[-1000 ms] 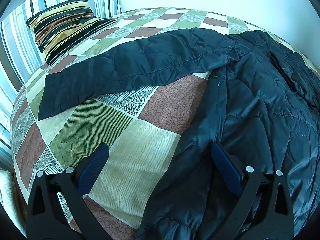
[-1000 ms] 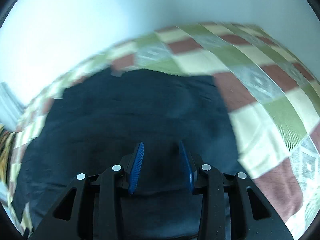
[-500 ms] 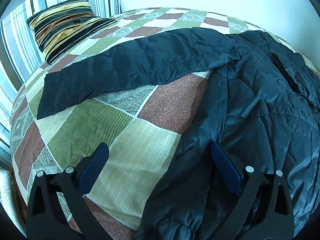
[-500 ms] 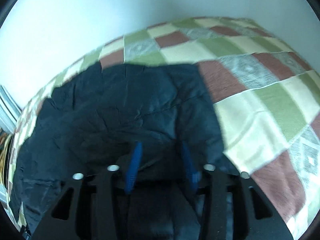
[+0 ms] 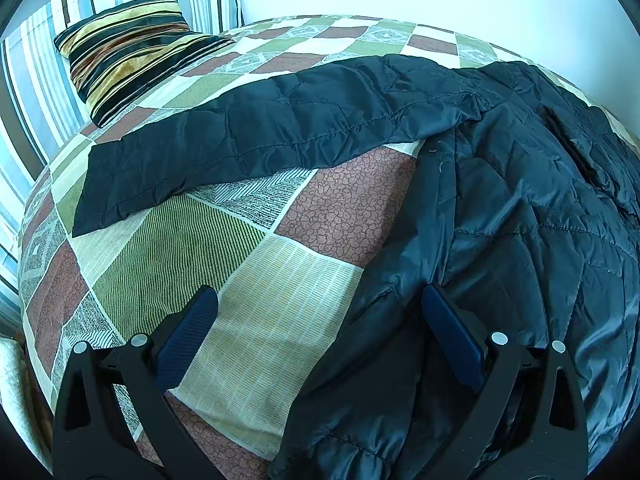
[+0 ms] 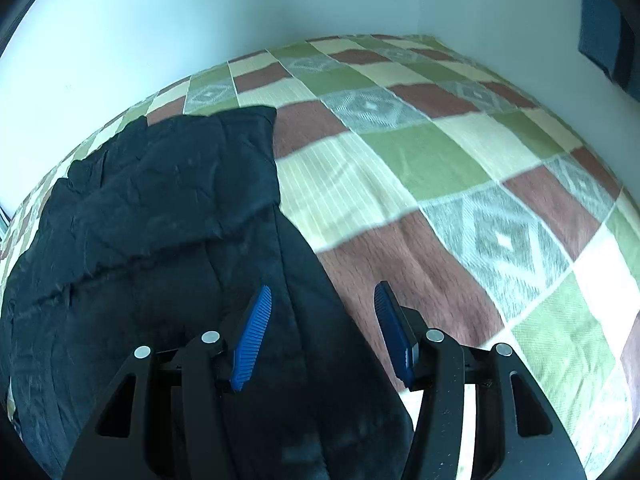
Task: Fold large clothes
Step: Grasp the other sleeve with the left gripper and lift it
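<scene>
Right fingers [image 6: 322,300] just parted, jacket [image 6: 160,240] edge between, unpinched, left fingers [image 5: 320,308] released, straddling jacket hem

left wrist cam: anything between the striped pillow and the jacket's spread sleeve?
Nothing: only bare patchwork bedspread lies between the striped pillow and the jacket sleeve, as the left wrist view shows.

Left gripper [image 5: 316,324] black frame, silver rivets, dark-blue pads, right gripper [image 6: 323,312] bright-blue ribbed fingers [image 6: 252,340]
</scene>
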A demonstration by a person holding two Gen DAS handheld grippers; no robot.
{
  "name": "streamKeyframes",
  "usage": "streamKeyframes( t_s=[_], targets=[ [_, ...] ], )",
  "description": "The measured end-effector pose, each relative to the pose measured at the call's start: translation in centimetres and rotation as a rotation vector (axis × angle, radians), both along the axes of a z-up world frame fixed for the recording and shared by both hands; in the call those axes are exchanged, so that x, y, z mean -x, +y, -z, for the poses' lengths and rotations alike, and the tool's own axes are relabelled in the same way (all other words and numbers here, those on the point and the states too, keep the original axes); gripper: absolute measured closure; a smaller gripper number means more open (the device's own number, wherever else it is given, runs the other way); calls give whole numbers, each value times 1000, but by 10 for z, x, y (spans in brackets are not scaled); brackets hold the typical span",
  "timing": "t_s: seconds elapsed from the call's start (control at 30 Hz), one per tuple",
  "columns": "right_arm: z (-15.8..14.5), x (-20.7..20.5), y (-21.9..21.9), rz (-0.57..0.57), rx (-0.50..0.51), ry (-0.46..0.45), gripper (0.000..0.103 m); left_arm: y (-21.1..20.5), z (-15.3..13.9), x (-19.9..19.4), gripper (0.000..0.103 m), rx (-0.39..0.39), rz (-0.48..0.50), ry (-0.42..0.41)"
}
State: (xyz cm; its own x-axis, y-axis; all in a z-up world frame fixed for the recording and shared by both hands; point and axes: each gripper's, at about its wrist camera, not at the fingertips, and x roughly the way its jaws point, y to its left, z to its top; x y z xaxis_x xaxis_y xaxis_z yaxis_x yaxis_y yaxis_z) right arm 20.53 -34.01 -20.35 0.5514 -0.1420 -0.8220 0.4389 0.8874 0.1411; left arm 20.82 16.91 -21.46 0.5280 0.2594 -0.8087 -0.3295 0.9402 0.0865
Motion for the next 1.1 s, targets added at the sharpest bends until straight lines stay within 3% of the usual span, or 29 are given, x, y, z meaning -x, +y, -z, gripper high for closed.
streamKeyframes(
  t_s=[0.2,0.43,0.6,0.87,1.1],
  targets=[
    [18,10,-4,-11,-82,-14,47,-1,1,-1,2,-9,-3,4],
    [23,8,6,-18,-15,-4,43,-2,1,-2,2,-18,-3,12],
    [7,6,8,-16,6,10,43,-1,2,-3,2,-16,-3,12],
    [-28,-38,18,-45,64,-48,43,-1,2,-3,2,-7,-4,17],
    [0,-86,21,-49,143,23,43,7,5,-5,2,59,-9,29]
  ],
)
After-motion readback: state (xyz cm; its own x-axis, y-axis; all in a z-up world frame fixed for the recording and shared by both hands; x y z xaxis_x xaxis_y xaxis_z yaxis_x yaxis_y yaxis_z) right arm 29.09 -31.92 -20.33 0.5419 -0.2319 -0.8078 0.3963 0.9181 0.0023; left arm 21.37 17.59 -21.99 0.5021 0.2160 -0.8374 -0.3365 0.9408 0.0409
